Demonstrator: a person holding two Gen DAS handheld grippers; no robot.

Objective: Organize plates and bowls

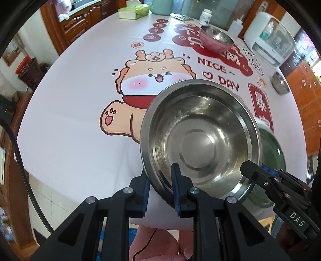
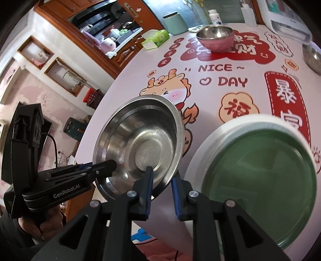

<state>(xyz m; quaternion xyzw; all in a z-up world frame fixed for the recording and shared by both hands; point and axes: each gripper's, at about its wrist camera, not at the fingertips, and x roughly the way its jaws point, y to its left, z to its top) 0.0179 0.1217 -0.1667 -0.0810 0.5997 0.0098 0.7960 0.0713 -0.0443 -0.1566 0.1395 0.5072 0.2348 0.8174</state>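
Observation:
A steel bowl (image 1: 200, 136) (image 2: 140, 144) hangs tilted over the near edge of the table, held from two sides. My left gripper (image 1: 160, 170) is shut on its near rim, one finger inside and one outside; the right wrist view shows it (image 2: 108, 166) at the bowl's left rim. My right gripper (image 2: 163, 174) has the bowl's other rim between its fingers, which close on it; in the left wrist view it (image 1: 248, 170) reaches in from the right. A green plate (image 1: 270, 152) (image 2: 260, 170) with a white rim lies just right of the bowl.
A pink bowl with a steel inside (image 1: 216, 38) (image 2: 215, 38) stands at the far side of the round table (image 1: 70, 120). A small steel bowl (image 1: 279, 82) sits at the right edge. A tissue box (image 1: 133, 11), a white bottle (image 1: 205, 16) and a white appliance (image 1: 268, 40) line the back.

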